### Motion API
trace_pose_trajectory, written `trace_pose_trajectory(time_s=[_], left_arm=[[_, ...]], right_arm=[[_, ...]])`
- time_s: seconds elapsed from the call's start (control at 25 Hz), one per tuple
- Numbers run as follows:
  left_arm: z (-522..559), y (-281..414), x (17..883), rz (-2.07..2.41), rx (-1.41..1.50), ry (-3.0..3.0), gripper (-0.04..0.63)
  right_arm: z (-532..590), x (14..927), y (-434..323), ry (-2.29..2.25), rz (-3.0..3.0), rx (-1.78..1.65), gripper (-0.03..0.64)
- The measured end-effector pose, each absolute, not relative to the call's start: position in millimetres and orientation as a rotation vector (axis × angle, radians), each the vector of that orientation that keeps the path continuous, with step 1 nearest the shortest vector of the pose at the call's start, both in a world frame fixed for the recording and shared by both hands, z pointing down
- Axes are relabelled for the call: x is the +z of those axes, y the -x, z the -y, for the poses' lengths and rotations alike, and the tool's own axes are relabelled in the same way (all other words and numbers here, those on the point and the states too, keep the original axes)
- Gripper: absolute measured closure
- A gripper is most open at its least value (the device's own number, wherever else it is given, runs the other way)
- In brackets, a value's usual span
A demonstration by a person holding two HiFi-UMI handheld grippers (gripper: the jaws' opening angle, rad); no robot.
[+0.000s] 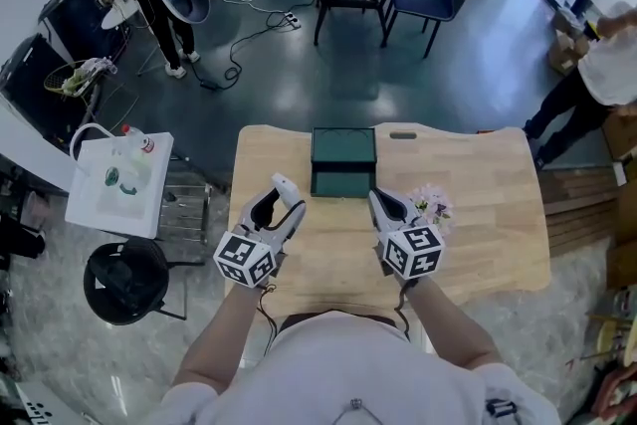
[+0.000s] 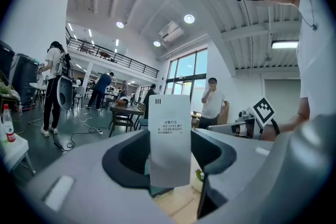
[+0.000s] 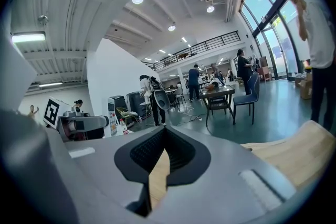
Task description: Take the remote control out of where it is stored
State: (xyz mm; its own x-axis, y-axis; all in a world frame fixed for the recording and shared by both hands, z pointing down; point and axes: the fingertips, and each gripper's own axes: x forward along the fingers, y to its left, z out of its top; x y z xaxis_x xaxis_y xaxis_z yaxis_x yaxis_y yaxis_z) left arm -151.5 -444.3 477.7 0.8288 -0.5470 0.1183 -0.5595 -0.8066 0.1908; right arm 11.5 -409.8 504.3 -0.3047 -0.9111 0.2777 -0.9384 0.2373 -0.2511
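Observation:
A white remote control stands upright between the jaws of my left gripper, its printed back label facing the camera. In the head view the remote sticks up from the left gripper, held above the wooden table just in front of a dark green box that lies open. My right gripper hovers beside it to the right, shut with nothing in it; in the right gripper view its jaws leave only a thin slit that shows the table.
A small bunch of pale pink flowers sits on the table just right of the right gripper. A white stand with bottles and a black stool are to the left of the table. People stand farther off.

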Motion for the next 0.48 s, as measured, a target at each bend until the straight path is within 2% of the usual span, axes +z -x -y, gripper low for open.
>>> trace_pose_trajectory(time_s=[0.48], left_arm=[[445.4,150.2,480.1,0.854,0.082,-2.783,0.348]], right_arm=[[409.1,506.5,-13.0,-1.816,2.401,0.580,0.591]])
